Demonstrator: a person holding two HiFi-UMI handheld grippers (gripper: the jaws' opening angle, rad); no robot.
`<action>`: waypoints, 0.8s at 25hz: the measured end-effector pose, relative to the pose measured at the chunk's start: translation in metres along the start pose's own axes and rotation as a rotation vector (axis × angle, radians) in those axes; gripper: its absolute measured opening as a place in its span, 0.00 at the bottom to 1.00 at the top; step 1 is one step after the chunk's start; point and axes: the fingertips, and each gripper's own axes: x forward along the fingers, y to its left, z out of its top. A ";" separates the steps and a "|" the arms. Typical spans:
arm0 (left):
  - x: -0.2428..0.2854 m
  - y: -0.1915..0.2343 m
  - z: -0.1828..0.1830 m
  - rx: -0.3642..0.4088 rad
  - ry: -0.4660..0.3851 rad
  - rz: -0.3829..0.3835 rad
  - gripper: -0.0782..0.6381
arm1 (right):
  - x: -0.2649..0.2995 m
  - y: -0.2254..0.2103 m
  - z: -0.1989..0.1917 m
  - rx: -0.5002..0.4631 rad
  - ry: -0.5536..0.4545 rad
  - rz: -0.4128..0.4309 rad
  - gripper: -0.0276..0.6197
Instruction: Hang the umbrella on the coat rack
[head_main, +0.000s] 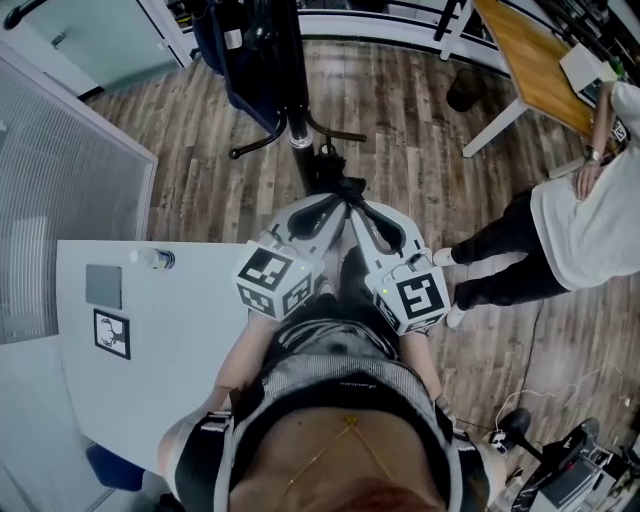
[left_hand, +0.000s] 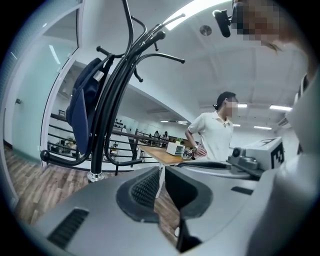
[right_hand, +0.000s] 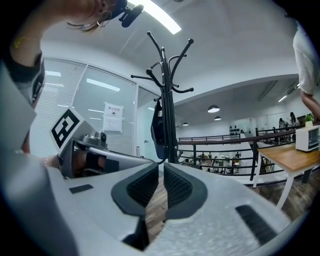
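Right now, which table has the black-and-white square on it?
The white table at lower left in the head view; the marker card lies near its left edge. The wooden table at upper right shows none.

Light grey moulded shells on left tool (head_main: 333, 203) and right tool (head_main: 352, 208), with slotted vents and black ribbed pads (left_hand: 145, 189). Each carries a white cube (head_main: 275, 282) with black square markers. Person wears grey-black top (head_main: 340, 385), dark buckled strap (head_main: 213, 424), thin gold chain (head_main: 335, 445).
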 end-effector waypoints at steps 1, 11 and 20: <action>-0.002 0.000 0.004 0.010 -0.015 0.011 0.16 | -0.001 0.000 0.002 -0.001 -0.003 0.002 0.09; -0.017 -0.006 0.015 0.046 -0.073 0.058 0.16 | 0.002 0.016 0.006 -0.025 0.006 0.066 0.07; -0.029 -0.007 0.018 0.048 -0.079 0.075 0.16 | 0.002 0.026 0.022 -0.046 -0.035 0.078 0.05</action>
